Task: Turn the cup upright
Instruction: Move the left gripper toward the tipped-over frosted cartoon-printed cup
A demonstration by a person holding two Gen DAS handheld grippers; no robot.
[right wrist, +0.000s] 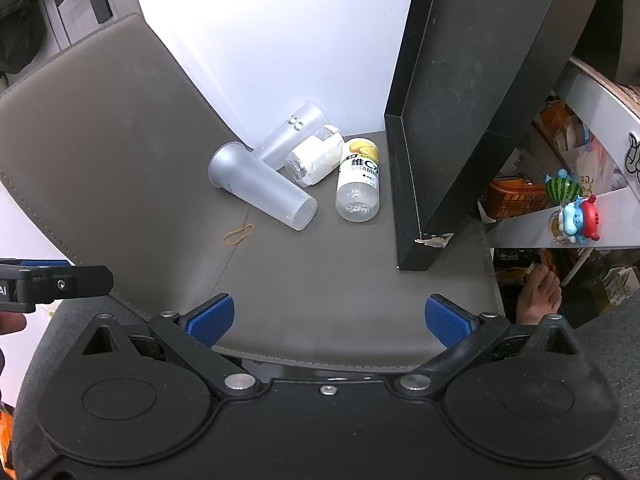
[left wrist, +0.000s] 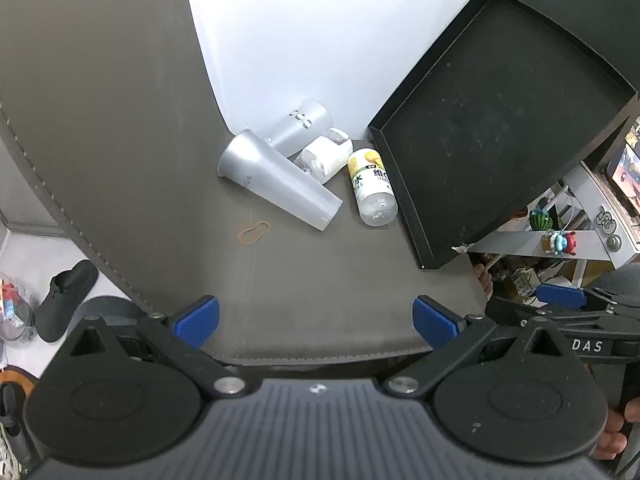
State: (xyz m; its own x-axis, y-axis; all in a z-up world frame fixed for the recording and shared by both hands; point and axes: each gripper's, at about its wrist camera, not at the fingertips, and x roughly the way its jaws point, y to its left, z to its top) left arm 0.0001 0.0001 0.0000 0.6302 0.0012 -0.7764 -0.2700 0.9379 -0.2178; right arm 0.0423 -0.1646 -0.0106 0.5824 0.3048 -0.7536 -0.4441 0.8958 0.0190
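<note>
From the left wrist view, the left gripper (left wrist: 316,322) hangs over the near edge of the grey mat (left wrist: 120,120) with its blue pads spread wide and nothing between them. The frosted cup (left wrist: 276,182) lies on its side well ahead of the fingers and slightly to their left, its long axis running diagonally: the wide mouth points away and to the left, the narrower base toward the camera and to the right. Two cups are counted here, the second clear cup (left wrist: 298,130) lying behind the first, along with one paper-wrapped roll (left wrist: 326,158), one bottle (left wrist: 372,188), one rubber band (left wrist: 254,232) and one black tray (left wrist: 500,128). The right gripper (left wrist: 560,296) shows at the right edge, too little of it to judge its fingers. From the right wrist view, the right gripper (right wrist: 330,320) is likewise spread and empty; the frosted cup (right wrist: 260,186) sits ahead and left of centre on the same diagonal, and the same counts hold: second cup (right wrist: 290,136), roll (right wrist: 314,162), bottle (right wrist: 358,182), band (right wrist: 239,234), tray (right wrist: 460,100). Neither gripper looks clearly nearer, though the cup lies leftward, likely favouring the left.
</note>
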